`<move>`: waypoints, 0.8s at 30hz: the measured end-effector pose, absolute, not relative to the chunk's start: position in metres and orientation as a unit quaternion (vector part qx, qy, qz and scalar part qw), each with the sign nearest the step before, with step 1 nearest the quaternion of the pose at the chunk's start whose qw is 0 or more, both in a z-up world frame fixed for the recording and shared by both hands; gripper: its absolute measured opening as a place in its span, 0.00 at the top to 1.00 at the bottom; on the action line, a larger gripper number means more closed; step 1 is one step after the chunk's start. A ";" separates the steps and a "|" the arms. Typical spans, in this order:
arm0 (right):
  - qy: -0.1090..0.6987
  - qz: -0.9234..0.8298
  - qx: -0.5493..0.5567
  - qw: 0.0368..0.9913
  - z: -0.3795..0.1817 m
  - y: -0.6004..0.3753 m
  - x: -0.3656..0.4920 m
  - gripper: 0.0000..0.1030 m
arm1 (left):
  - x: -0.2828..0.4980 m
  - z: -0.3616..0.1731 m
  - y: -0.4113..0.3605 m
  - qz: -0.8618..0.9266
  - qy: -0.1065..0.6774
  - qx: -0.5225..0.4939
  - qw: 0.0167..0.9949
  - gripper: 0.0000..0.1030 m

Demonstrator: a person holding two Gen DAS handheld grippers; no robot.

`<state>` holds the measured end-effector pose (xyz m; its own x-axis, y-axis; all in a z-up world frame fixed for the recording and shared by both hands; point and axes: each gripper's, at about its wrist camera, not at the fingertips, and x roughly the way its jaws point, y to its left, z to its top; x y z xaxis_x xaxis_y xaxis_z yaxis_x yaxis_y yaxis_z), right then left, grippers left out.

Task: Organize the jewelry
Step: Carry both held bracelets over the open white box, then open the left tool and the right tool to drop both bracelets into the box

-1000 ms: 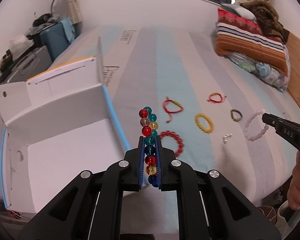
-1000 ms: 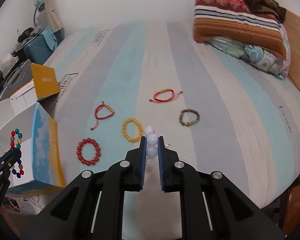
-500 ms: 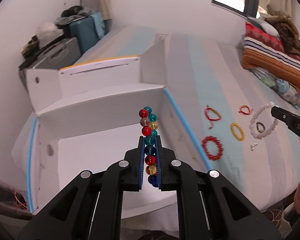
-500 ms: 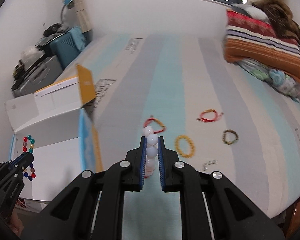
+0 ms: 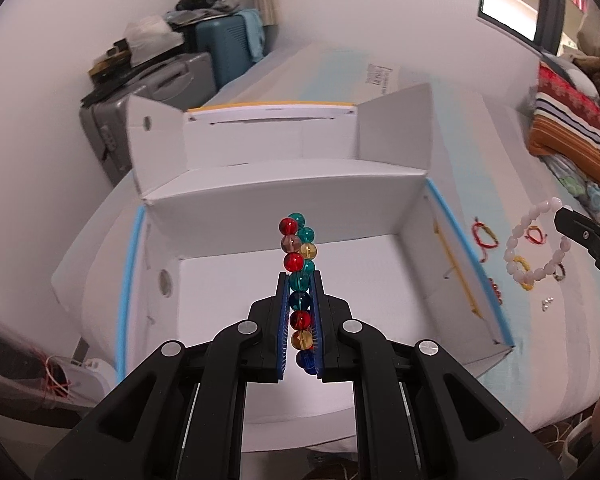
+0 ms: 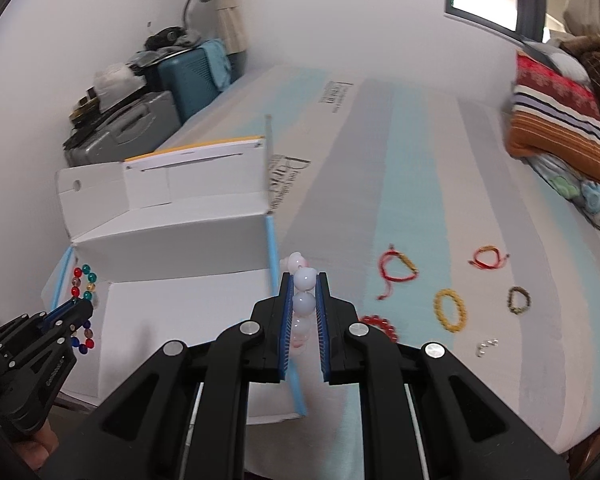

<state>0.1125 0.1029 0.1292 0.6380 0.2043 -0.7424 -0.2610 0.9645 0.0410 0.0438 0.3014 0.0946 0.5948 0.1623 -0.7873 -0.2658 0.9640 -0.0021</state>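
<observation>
My left gripper (image 5: 300, 280) is shut on a multicoloured bead bracelet (image 5: 298, 248) and holds it above the open white box (image 5: 284, 200). My right gripper (image 6: 304, 280) is shut on a pale pink bead bracelet (image 6: 304, 280) over the box's right blue-edged wall (image 6: 274, 248). That pink bracelet (image 5: 536, 248) hangs from the right gripper in the left wrist view. On the striped bed lie a red bead bracelet (image 6: 380, 326), a yellow bead bracelet (image 6: 450, 310), two red cord bracelets (image 6: 396, 270), a dark bead bracelet (image 6: 518, 300) and small silver pieces (image 6: 487, 345).
The box stands at the bed's left edge with its lid flaps up (image 6: 160, 184). Suitcases (image 6: 132, 128) and clutter stand by the wall behind it. Folded blankets and pillows (image 6: 560, 120) lie at the bed's far right.
Both grippers have swung left with their bracelets. The left one has moved from beside the box to over its opening; the right one has moved from the bed to the box's right wall.
</observation>
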 end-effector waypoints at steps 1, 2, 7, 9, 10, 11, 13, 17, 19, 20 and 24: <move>0.406 0.133 -0.035 0.903 0.129 0.108 0.112 0.90 | 0.043 0.094 0.306 0.124 0.434 -0.060 0.890 0.91; 0.407 0.137 -0.037 0.902 0.128 0.113 0.111 0.90 | 0.043 0.094 0.310 0.127 0.435 -0.062 0.889 0.91; 0.418 0.160 -0.054 0.893 0.113 0.145 0.112 0.90 | 0.043 0.084 0.330 0.141 0.447 -0.074 0.881 0.91; 0.426 0.167 -0.059 0.887 0.104 0.155 0.113 0.90 | 0.044 0.077 0.336 0.144 0.453 -0.080 0.876 0.91; 0.430 0.170 -0.060 0.885 0.100 0.158 0.114 0.90 | 0.045 0.072 0.339 0.146 0.457 -0.081 0.874 0.91; 0.437 0.173 -0.062 0.880 0.093 0.163 0.115 0.90 | 0.046 0.067 0.342 0.147 0.462 -0.084 0.871 0.91; 0.447 0.173 -0.068 0.875 0.080 0.170 0.116 0.90 | 0.048 0.057 0.345 0.146 0.472 -0.088 0.865 0.91; 0.470 0.170 -0.078 0.862 0.054 0.181 0.117 0.90 | 0.052 0.039 0.353 0.141 0.492 -0.093 0.854 0.91; 0.476 0.169 -0.084 0.859 0.045 0.184 0.118 0.90 | 0.053 0.032 0.356 0.143 0.498 -0.093 0.850 0.91; 0.481 0.169 -0.086 0.856 0.040 0.185 0.120 0.90 | 0.054 0.029 0.358 0.144 0.502 -0.094 0.848 0.91; 0.492 0.167 -0.092 0.849 0.030 0.189 0.122 0.90 | 0.054 0.018 0.360 0.143 0.512 -0.093 0.842 0.91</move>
<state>0.1216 0.1890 0.0298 0.4600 0.1940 -0.8665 -0.3748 0.9271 0.0086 0.0541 0.3595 0.0176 0.4342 0.1465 -0.8888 -0.3365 0.9416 -0.0092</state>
